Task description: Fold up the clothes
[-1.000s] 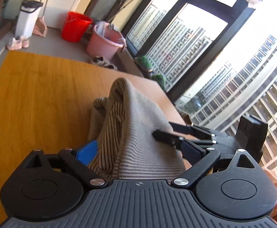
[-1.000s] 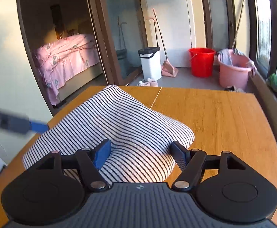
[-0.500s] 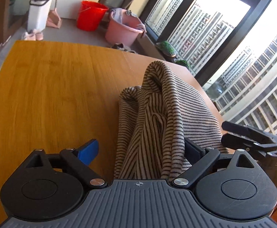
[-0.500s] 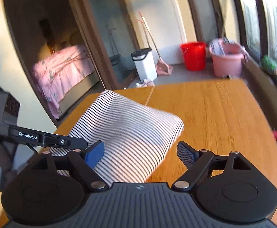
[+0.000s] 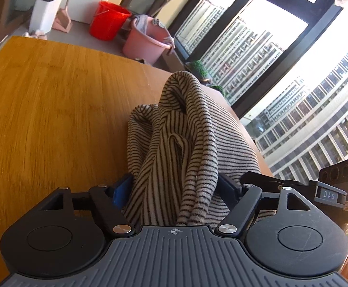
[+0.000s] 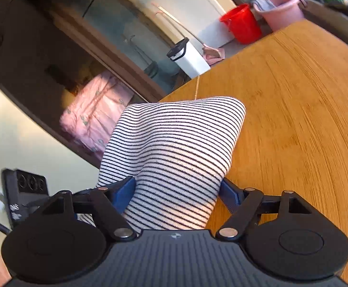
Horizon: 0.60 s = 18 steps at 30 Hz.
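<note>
Soft ribbed striped knit (image 5: 185,143) bunches on grained wooden table (image 5: 54,95).

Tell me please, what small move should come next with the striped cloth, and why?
Probably finish closing both grippers. The left gripper and right gripper each have the striped cloth bunched between closing jaws, and it stands heaped over the table, not flat.
</note>
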Tool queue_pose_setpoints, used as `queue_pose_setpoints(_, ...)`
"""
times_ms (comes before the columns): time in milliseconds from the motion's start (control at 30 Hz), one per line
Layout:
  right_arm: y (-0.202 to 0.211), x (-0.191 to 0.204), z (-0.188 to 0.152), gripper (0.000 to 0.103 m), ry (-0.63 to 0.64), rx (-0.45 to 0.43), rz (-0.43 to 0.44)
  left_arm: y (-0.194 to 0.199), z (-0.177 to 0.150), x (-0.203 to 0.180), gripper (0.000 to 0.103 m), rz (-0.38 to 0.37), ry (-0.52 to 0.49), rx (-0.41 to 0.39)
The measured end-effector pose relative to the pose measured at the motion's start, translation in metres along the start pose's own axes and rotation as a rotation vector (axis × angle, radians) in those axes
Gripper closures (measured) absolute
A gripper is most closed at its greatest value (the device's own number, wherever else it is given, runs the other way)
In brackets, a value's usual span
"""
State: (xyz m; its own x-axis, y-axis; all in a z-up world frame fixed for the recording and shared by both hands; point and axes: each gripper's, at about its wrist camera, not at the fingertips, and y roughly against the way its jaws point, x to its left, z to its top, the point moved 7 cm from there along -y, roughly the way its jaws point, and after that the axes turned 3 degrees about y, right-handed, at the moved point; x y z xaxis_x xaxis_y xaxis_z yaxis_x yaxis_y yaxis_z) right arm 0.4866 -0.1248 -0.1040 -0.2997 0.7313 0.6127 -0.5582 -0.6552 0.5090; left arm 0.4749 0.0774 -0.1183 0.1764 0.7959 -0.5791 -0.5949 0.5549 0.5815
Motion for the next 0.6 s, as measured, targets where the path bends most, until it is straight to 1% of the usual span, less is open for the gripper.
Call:
queue_pose_setpoints(100, -0.006, 0.017, 0.015, 0.035, 0.077, 0.012, -0.001, 0.009, 0.003, 0.004, 0.031, -0.016, 0.027, -0.033)
queue_pose_setpoints(233, -0.022, 0.053, 0.042, 0.041, 0.226, 0.012, 0.024, 0.030, 0.014, 0.007, 0.033, -0.025, 0.040, -0.094)
queue_pose_setpoints(300, -0.033, 0.076, 0.056, 0.043, 0.310, 0.010, 0.051, 0.044, 0.024, 0.008, 0.037, -0.011, 0.024, -0.141)
queue_pose_setpoints(333, -0.040, 0.089, 0.063, 0.044, 0.350, 0.009, 0.069, 0.051, 0.031, 0.008, 0.037, 0.000, 0.015, -0.166)
queue_pose_setpoints(367, -0.047, 0.101, 0.070, 0.045, 0.374, 0.007, 0.092, 0.058, 0.039, 0.009, 0.042, 0.011, 0.008, -0.194)
queue_pose_setpoints(400, -0.054, 0.112, 0.076, 0.047, 0.388, 0.005, 0.114, 0.065, 0.048, 0.010, 0.043, 0.021, 0.002, -0.222)
queue_pose_setpoints(467, -0.065, 0.127, 0.086, 0.047, 0.405, -0.008, 0.152, 0.078, 0.064, 0.014, 0.043, 0.050, -0.001, -0.268)
queue_pose_setpoints(500, -0.072, 0.133, 0.090, 0.047, 0.417, -0.014, 0.159, 0.081, 0.070, 0.017, 0.043, 0.066, 0.000, -0.279)
queue_pose_setpoints(533, -0.079, 0.134, 0.092, 0.047, 0.432, -0.019, 0.149, 0.080, 0.075, 0.021, 0.043, 0.080, 0.002, -0.281)
queue_pose_setpoints(600, -0.094, 0.127, 0.091, 0.046, 0.459, -0.014, 0.083, 0.071, 0.073, 0.032, 0.043, 0.107, 0.022, -0.256)
